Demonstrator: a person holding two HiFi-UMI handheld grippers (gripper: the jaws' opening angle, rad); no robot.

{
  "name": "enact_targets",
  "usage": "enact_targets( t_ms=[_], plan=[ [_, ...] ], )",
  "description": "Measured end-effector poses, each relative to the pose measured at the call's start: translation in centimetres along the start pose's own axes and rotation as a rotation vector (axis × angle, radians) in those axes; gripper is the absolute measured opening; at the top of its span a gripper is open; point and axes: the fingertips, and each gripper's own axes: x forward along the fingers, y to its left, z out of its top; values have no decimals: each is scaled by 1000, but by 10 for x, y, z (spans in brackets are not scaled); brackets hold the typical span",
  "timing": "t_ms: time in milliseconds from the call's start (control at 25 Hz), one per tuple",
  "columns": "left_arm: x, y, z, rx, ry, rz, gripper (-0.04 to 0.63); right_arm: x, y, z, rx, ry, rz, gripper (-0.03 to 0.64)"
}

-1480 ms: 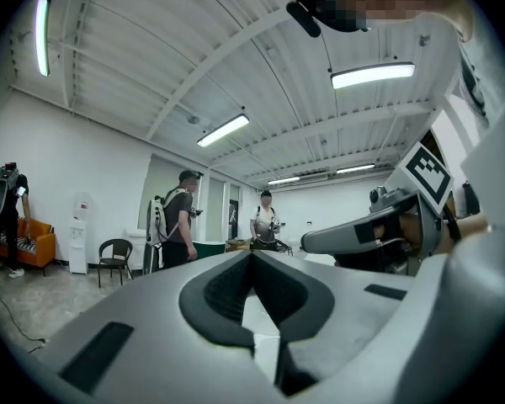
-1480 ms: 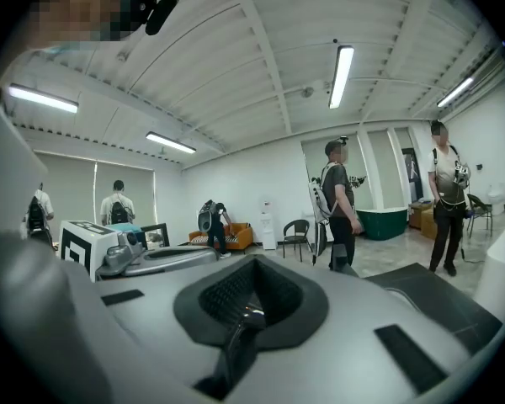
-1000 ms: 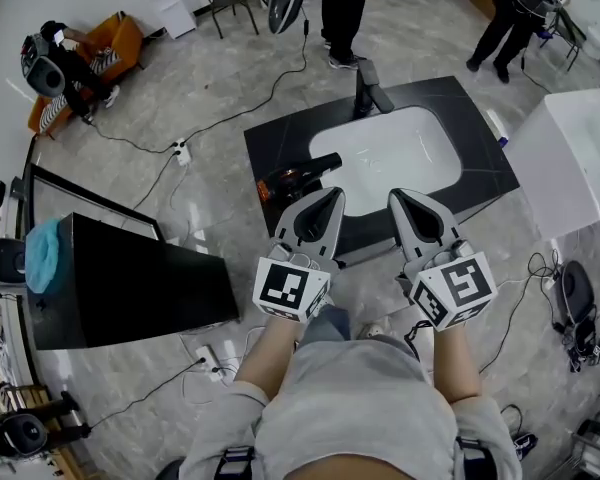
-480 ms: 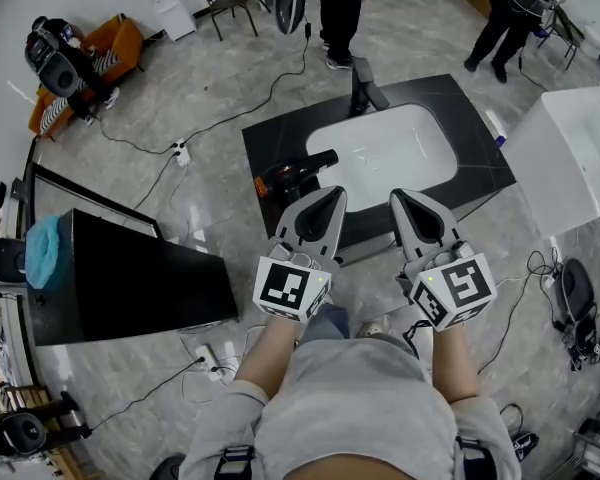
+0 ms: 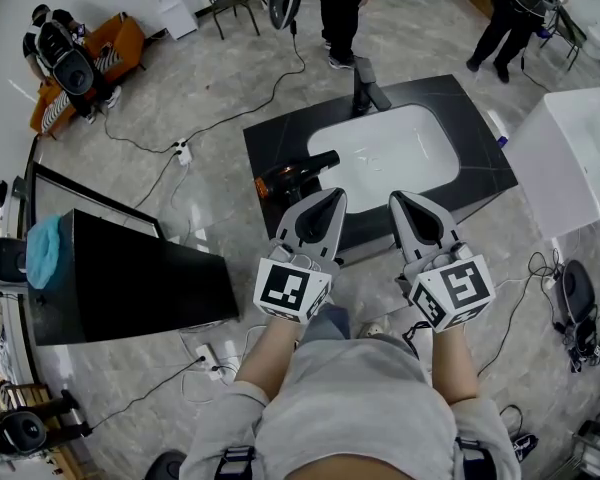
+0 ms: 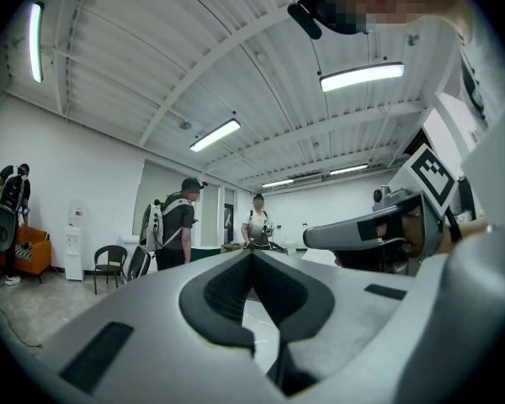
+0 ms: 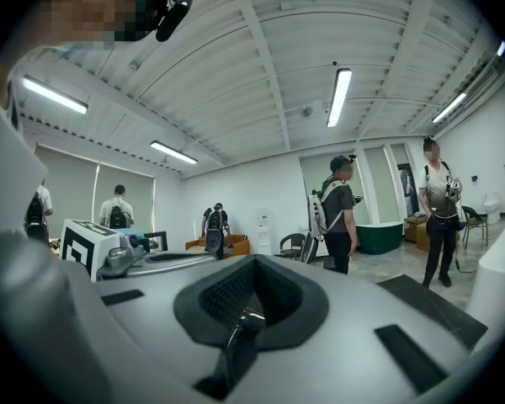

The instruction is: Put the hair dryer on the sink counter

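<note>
Hair dryer point(image 5: 292, 175) lies on the black tabletop point(image 5: 477, 136), just left of the white sink point(image 5: 400, 150). Left claw point(image 5: 331, 194) and right claw point(image 5: 399, 197) hover level at its near edge, both closed and empty. Placement appears complete; nothing remains but to draw back.
</note>
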Motion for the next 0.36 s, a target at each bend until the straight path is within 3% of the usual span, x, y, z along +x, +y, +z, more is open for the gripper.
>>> enact_targets(
  t_ms=[360],
  plan=[
    [6,4,0,-7,0,-6,12,7,-4,0,4,5,-1,9]
  ],
)
